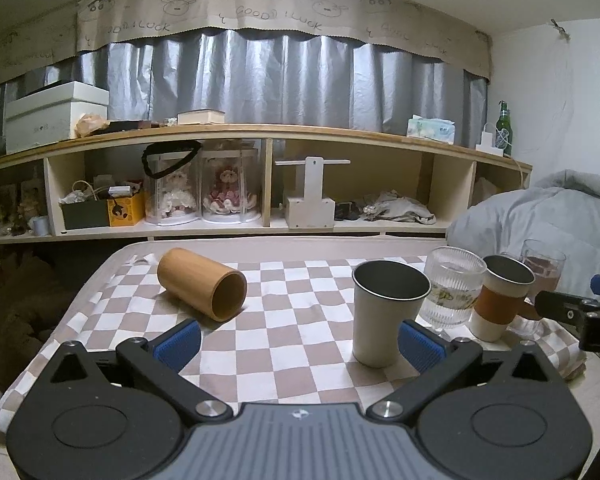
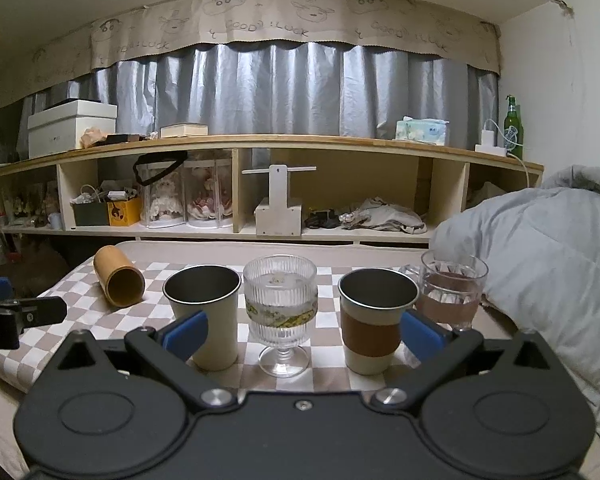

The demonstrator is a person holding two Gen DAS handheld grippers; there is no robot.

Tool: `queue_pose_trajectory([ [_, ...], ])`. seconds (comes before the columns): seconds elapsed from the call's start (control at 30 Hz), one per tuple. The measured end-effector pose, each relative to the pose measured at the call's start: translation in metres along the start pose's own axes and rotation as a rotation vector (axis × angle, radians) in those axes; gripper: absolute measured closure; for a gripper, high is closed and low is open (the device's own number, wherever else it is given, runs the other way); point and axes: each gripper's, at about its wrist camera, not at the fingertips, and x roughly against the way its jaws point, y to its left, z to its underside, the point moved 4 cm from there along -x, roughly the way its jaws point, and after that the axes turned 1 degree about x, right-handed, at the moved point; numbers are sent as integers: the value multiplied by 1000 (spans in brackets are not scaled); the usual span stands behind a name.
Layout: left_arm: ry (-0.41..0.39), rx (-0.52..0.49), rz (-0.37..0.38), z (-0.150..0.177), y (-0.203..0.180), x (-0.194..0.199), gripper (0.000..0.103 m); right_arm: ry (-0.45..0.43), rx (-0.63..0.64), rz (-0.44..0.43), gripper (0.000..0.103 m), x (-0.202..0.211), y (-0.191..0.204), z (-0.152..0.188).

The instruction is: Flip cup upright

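Observation:
A bamboo-coloured cup (image 1: 202, 284) lies on its side on the checkered cloth (image 1: 292, 344), its open mouth towards me and to the right. It also shows in the right wrist view (image 2: 119, 277) at the far left. My left gripper (image 1: 299, 342) is open and empty, a short way in front of the lying cup and to its right. My right gripper (image 2: 303, 330) is open and empty, in front of a row of upright cups.
Standing upright in a row: a white metal cup (image 2: 205, 316), a ribbed stemmed glass (image 2: 281, 312), a cup with a brown sleeve (image 2: 374, 320), a glass tumbler (image 2: 450, 288). A grey duvet (image 2: 540, 248) lies at right. A shelf unit (image 2: 260, 192) stands behind the table.

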Motion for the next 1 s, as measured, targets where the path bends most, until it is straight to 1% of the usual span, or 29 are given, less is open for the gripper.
queue_pose_trajectory([
  [0.27, 4, 14, -6, 0, 1, -1, 0, 3, 3, -5, 0, 0, 2, 1],
  [1.0, 9, -5, -5, 1, -1, -2, 0, 8, 7, -5, 0, -2, 1, 4],
])
